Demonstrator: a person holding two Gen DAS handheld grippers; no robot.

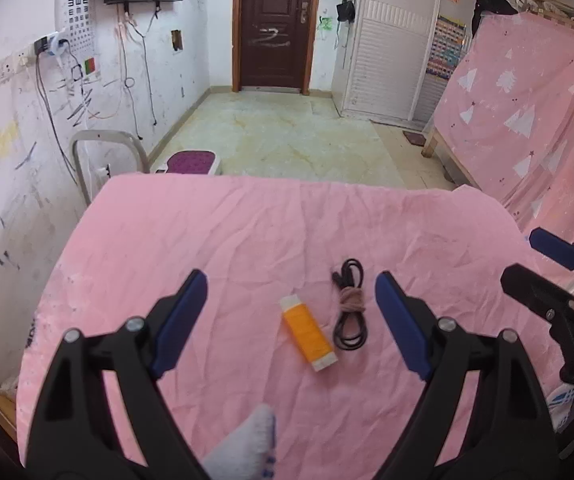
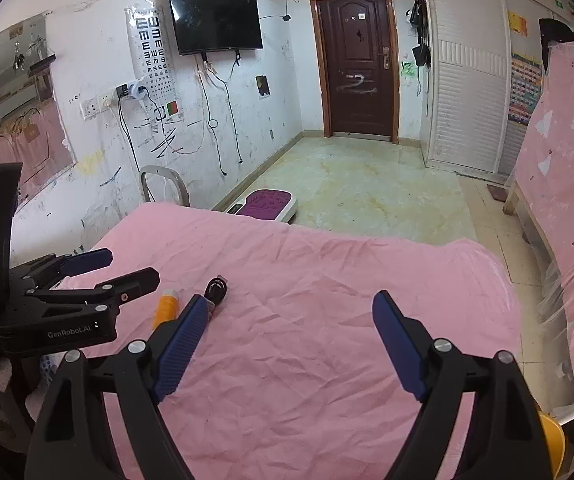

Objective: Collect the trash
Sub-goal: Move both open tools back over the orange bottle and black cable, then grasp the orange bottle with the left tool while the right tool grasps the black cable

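Left gripper [image 1: 291, 292]: jaws wide, empty, above the pink crumpled sheet [image 1: 167, 248]
Small orange rectangular packet with pale ends [image 1: 307, 334]: flat on the sheet between the jaws; likely light, stiff; pinch across its long sides
Coiled black cable with tan tie [image 1: 349, 312]: just beside the packet; limp, grab at the tie
Right gripper [image 2: 291, 322]: jaws wide, empty

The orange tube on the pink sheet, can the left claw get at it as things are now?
Probably yes. The left claw stands open with the orange tube lying between its fingers' lines, nothing over it. Only the coiled black cable lies close beside it and might get caught.
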